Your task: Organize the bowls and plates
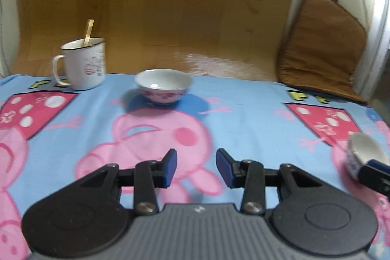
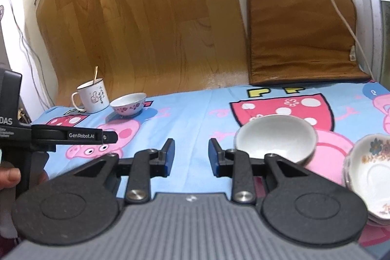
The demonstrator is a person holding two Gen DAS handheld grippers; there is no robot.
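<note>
Left wrist view: the left gripper point(image 1: 196, 167) hangs above a cartoon-pig tablecloth point(image 1: 256, 118) with its jaws parted and nothing between the blue pads point(image 1: 170, 168). A small bowl with a pink floral band point(image 1: 163, 85) stands upright on the cloth well ahead of the jaws, slightly left of their midline, near the far edge of the table. To its left, just beside it but apart, stands a white mug point(image 1: 84, 63) with a gold spoon point(image 1: 88, 32) leaning inside. At the right edge of the view a blue-patterned bowl point(image 1: 365, 154) sits on the cloth, level with the fingertips and well off to their right; a dark part of the other gripper overlaps its near side.

Right wrist view: the right gripper point(image 2: 191, 157) likewise holds its jaws released, with only cloth showing in the gap. The blue-patterned bowl point(image 2: 275, 138) here appears as a plain white interior; it lies just right of the right finger, outside the jaws, and the finger linkage hides its near rim. Further right, at the frame edge, lies a stack of scalloped floral plates point(image 2: 370, 177), near the bowl; whether they touch cannot be told. The pink-banded bowl point(image 2: 128, 104) and mug point(image 2: 92, 99) stand far ahead to the left. The left gripper's body point(image 2: 73, 135) enters from the left. A brown cushion point(image 2: 299, 35) leans against the wall behind the table.
</note>
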